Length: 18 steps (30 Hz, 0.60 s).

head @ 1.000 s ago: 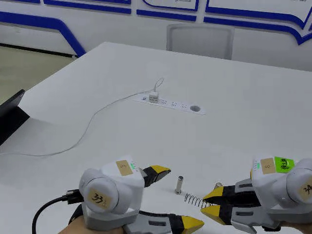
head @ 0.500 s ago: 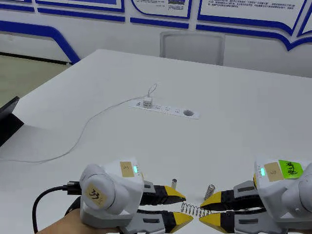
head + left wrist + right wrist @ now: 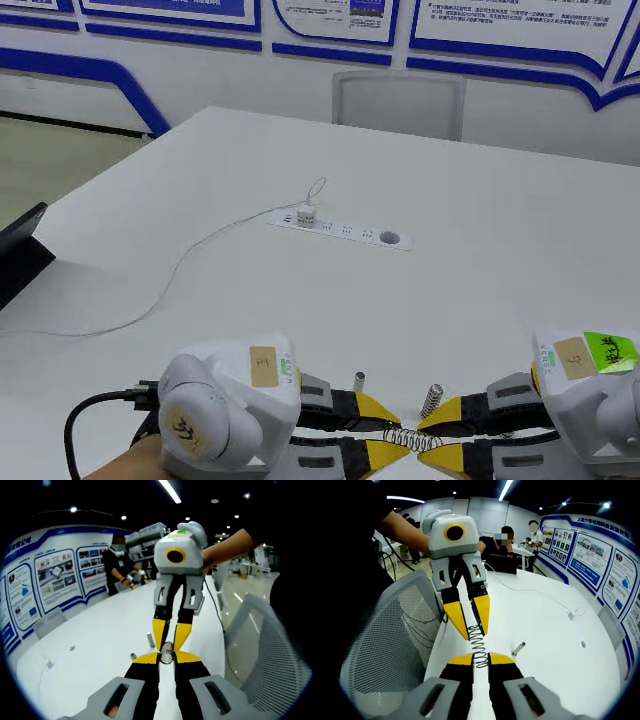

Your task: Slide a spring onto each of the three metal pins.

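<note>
A thin coil spring (image 3: 409,438) hangs level just above the white table (image 3: 480,260), stretched between my two grippers. My left gripper (image 3: 385,439) is shut on its left end and my right gripper (image 3: 432,437) on its right end. In the left gripper view the spring (image 3: 167,652) sits between my own yellow tips (image 3: 168,657), and the right gripper (image 3: 170,639) faces them. From the right gripper (image 3: 481,659) the spring (image 3: 477,645) runs up to the left gripper (image 3: 472,625). Behind the spring stand a bare metal pin (image 3: 358,381) and a pin wearing a spring (image 3: 431,400).
A white power strip (image 3: 345,229) with a plugged adapter (image 3: 306,214) and a long cable (image 3: 170,275) lies mid-table. A grey chair (image 3: 398,100) stands at the far edge and a dark screen (image 3: 18,255) at the left. A mesh chair (image 3: 395,630) is near the table's front edge.
My left gripper went from wide open to shut on the spring's free end. Both grippers drew together at the table's front, with the spring now level between them.
</note>
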{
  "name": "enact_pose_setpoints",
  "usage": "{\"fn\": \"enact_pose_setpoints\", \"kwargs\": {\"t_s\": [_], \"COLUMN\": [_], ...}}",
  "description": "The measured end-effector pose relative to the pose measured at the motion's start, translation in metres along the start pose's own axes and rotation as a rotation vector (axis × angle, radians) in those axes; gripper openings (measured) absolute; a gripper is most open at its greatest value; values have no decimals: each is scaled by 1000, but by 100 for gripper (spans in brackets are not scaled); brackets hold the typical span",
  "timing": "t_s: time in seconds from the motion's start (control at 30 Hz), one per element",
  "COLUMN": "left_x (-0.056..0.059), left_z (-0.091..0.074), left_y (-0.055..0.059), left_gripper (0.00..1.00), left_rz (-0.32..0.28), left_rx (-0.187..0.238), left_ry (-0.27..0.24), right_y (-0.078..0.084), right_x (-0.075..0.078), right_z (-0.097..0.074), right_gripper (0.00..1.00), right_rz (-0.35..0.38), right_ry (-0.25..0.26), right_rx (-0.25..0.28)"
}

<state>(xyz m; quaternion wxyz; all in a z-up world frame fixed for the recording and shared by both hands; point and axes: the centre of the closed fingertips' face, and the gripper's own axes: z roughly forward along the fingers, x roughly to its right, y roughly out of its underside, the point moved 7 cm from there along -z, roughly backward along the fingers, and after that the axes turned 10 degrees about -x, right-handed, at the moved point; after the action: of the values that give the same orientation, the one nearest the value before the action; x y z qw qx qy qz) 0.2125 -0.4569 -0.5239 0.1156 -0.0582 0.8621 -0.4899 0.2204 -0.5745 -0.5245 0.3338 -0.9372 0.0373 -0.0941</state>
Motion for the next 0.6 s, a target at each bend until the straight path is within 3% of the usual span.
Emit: {"fn": "enact_pose_setpoints", "kwargs": {"t_s": [0.23,0.6], "left_x": [1,1], "left_z": [1,-1], "left_y": [1,-1], "left_gripper": [9,9], "left_rz": [3,1], "left_rx": [-6,17], "left_ry": [10,12], "right_y": [0,9], "right_x": [-3,0], "right_z": [-1,4], "right_gripper": [11,17], "right_rz": [-32,54], "right_ry": [9,-11], "right_rx": [-18,-10]}}
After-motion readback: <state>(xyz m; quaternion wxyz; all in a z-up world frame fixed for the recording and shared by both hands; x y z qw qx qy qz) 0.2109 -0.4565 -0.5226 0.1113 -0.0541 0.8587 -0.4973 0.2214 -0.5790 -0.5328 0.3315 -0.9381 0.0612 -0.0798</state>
